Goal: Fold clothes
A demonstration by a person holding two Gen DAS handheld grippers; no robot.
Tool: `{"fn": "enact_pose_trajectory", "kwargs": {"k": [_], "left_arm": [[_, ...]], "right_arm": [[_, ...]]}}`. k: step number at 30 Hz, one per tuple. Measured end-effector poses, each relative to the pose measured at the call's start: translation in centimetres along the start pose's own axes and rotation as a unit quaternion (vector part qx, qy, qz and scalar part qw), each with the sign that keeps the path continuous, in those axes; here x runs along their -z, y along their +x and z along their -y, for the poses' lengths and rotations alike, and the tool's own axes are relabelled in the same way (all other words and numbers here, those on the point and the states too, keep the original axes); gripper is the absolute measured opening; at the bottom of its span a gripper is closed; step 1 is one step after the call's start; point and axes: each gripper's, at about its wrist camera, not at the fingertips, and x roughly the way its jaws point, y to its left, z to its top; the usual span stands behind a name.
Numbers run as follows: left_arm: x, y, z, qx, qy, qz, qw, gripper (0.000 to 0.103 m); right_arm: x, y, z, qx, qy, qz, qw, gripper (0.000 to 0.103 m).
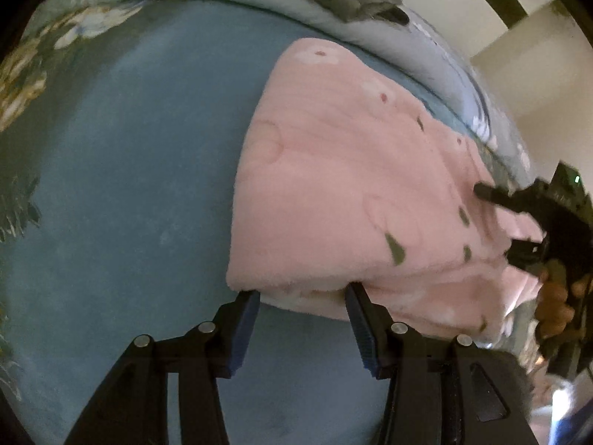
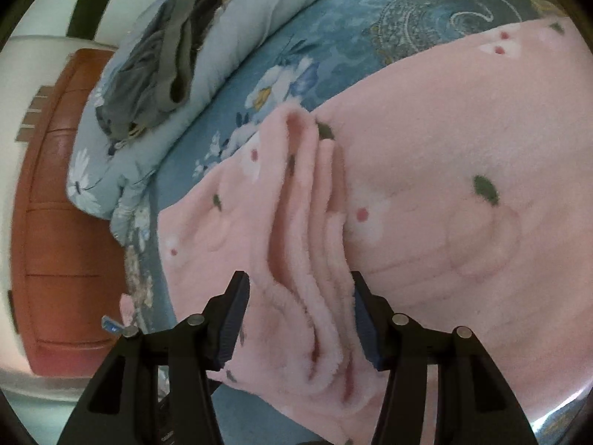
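Two grippers work at a pink fleece garment (image 1: 355,193) that lies on a blue bedsheet (image 1: 129,185). It has small green leaf and red dot marks and looks folded, with a thick doubled edge toward the left wrist camera.

At that near edge sits the left gripper (image 1: 302,293). Its jaws stand partly apart; the left tip is at the garment's corner and the right tip at the edge, and the fabric's rim runs across the gap between them. Whether the pads press on the cloth I cannot tell.

From the left wrist view the right gripper (image 1: 526,218) shows at the garment's far right side, blurred, with a hand (image 1: 556,304) behind it. In its own view the right gripper (image 2: 300,285) has its jaws partly apart, with a bunched ridge of pink folds (image 2: 315,244) rising between them. The right pad touches the ridge; the left pad stands clear of it.

Behind the garment lies a pale floral duvet (image 2: 259,7) with a heap of grey clothes (image 2: 159,63) on it. Past the bed stands an orange-brown wooden cabinet (image 2: 63,222)
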Motion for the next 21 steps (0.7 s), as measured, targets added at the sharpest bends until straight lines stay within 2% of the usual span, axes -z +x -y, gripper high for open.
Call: {"fn": "enact_pose_trajectory", "kwargs": {"k": [1,2,3,5,10,12,14,17,21], "left_arm": [[0.0,0.0,-0.1,0.002,-0.003,0.0,1.0,0.052],[0.1,0.0,-0.1,0.003,-0.005,0.0,1.0,0.052],[0.1,0.0,-0.1,0.004,-0.007,0.0,1.0,0.052],[0.2,0.0,-0.2,0.003,-0.007,-0.001,1.0,0.052],[0.2,-0.7,0.5,0.012,0.002,0.002,0.9999,0.052],[0.2,-0.6,1.0,0.014,0.008,0.0,0.9999,0.052],[0.4,-0.4,1.3,0.012,0.011,-0.004,0.9999,0.052],[0.8,-0.3,1.8,0.006,0.019,-0.011,0.9997,0.052],[1.1,-0.7,1.5,-0.016,0.024,-0.01,0.9995,0.052]], "right_arm": [[-0.1,-0.1,-0.2,0.005,0.002,-0.003,1.0,0.045],[-0.2,-0.2,-0.5,0.005,-0.002,-0.003,1.0,0.032],[-0.3,-0.4,-0.8,0.004,-0.007,-0.003,1.0,0.024],[-0.4,-1.5,-1.4,0.007,-0.029,0.007,1.0,0.018],[0.0,-6.4,-3.0,-0.017,-0.087,0.064,0.994,0.015],[0.4,-8.1,-2.7,-0.008,-0.11,0.083,0.991,0.015],[0.3,-7.8,-1.1,0.009,-0.1,0.072,0.992,0.016],[0.4,-5.4,3.2,0.035,-0.037,0.034,0.998,0.016],[0.9,-3.9,6.0,0.017,0.007,0.027,0.999,0.017]]}}
